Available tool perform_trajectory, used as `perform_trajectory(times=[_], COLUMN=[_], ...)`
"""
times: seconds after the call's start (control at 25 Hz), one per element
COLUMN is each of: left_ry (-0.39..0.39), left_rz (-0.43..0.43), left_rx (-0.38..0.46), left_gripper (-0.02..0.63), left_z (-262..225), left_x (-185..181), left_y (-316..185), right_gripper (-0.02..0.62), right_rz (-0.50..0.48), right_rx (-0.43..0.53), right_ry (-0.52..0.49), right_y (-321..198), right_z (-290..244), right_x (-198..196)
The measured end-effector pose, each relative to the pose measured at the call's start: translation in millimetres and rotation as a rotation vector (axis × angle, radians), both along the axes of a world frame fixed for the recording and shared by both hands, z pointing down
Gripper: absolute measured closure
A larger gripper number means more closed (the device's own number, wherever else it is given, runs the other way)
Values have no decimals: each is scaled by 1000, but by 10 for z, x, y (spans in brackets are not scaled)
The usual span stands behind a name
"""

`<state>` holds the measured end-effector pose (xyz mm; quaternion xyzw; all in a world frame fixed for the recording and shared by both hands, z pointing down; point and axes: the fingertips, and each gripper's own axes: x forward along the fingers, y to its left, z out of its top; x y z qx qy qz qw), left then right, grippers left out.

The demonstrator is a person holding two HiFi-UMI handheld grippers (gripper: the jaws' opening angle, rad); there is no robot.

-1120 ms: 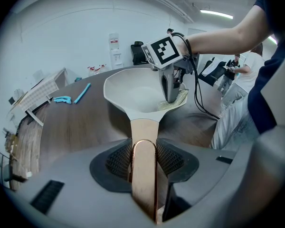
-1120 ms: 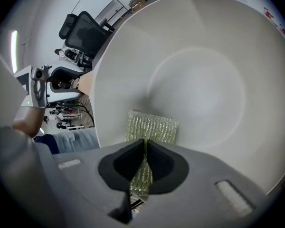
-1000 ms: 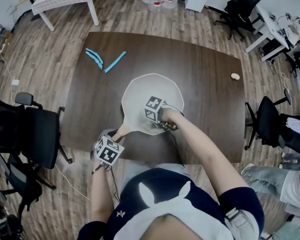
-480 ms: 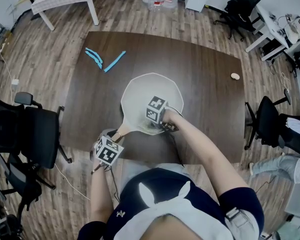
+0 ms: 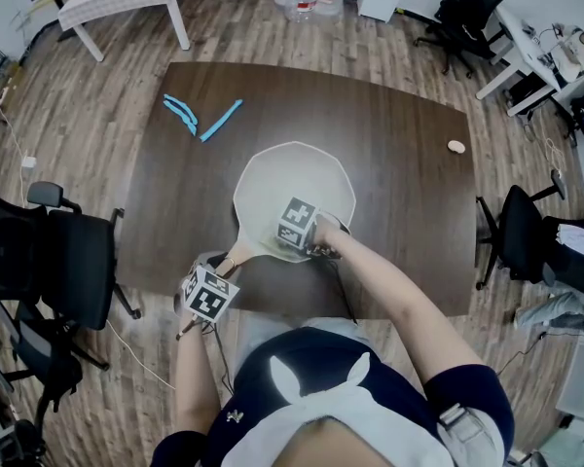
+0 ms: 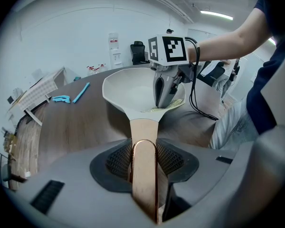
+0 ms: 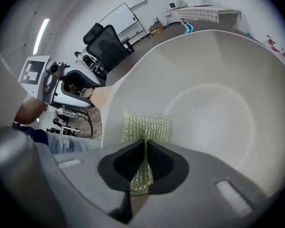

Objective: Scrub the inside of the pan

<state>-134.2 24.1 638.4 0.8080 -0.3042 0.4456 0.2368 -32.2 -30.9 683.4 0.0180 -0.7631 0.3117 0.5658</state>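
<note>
A cream-white pan [image 5: 294,185] lies on the dark table [image 5: 399,154], its wooden handle [image 5: 238,256] pointing toward me. My left gripper [image 5: 217,272] is shut on the handle [image 6: 143,160] at the table's near edge. In the right gripper view the pan's inner wall [image 7: 213,94] fills the frame. My right gripper [image 7: 143,148] is shut on a yellow-green scrub pad [image 7: 146,127], which lies against the pan's near inner wall. From the left gripper view the right gripper [image 6: 166,101] points down into the pan [image 6: 133,87], the scrub pad [image 6: 168,107] under it.
Blue plastic tools [image 5: 200,117] lie at the table's far left. A small round pale object [image 5: 456,147] sits at the far right edge. Black office chairs [image 5: 54,261] stand left and right [image 5: 540,246] of the table. A cable [image 5: 343,290] trails from the right gripper.
My right gripper has slid a little to the left along the pan's near inner wall and rolled, with the pad in it. The left gripper and pan stay where they were.
</note>
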Motion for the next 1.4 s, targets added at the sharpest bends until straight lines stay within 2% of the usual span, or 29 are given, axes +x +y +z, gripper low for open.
perform_trajectory(times=[0.56, 0.92, 1.08, 1.4], left_ry=[-4, 0, 4, 19], left_rz=[6, 12, 6, 4], left_rx=[-17, -24, -25, -24], left_gripper=[446, 446, 446, 446], left_z=[36, 30, 20, 13], left_x=[-11, -11, 3, 11], left_y=[17, 12, 12, -8], right_gripper=[575, 575, 575, 575], right_rz=[-37, -100, -159, -158], right_rx=[111, 282, 399, 456], right_ry=[-36, -79, -99, -106], right_y=[-62, -140, -267, -383], right_z=[4, -5, -56, -3], right_x=[-78, -259, -363, -391])
